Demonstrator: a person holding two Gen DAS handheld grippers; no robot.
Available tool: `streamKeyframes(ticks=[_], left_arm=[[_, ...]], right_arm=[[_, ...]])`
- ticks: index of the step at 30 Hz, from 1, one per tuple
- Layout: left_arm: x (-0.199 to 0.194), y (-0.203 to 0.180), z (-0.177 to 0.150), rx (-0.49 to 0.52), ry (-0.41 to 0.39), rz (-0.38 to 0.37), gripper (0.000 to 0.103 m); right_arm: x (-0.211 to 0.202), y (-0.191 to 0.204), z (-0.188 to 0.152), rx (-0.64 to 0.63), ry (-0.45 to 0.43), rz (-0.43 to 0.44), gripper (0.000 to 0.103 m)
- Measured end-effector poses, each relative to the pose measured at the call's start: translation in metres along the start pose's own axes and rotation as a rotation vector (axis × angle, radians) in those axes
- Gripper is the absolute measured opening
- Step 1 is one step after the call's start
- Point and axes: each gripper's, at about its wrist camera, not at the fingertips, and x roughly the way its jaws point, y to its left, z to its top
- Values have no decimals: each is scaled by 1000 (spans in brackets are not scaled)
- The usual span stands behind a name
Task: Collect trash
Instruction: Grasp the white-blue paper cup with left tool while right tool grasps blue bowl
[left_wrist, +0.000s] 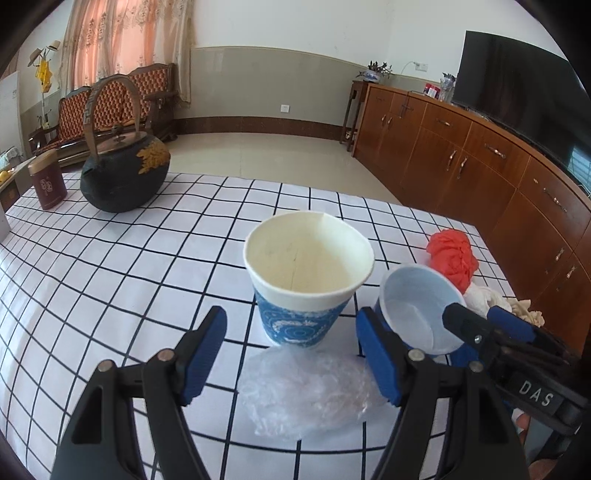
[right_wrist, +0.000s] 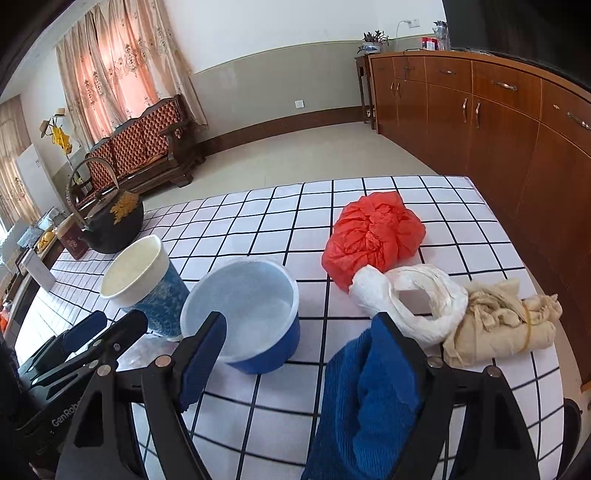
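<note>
While both tools (left_wrist: 291, 354) (right_wrist: 299, 354) gape empty, paper cup (left_wrist: 306, 273) stands upright (blue-patterned, rim dented).

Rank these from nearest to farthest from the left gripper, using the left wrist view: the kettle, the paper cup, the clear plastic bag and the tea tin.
1. Clear plastic bag: crumpled on the tablecloth between the left gripper's open jaws.
2. Paper cup: upright just beyond the bag.
3. Kettle: far left of the table.
4. Tea tin: left of the kettle, about as far; too close to call.
</note>
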Motion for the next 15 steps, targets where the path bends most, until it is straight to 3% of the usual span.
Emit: streamKeyframes(ticks=[10,15], left_arm=[[20,-4,6,-1,33,-14,74],[28,-3,8,-10,42,-20,74]], right_arm=[[25,0,7,-5,39,-1,80],[35,0,8,-9,63,15,69]])
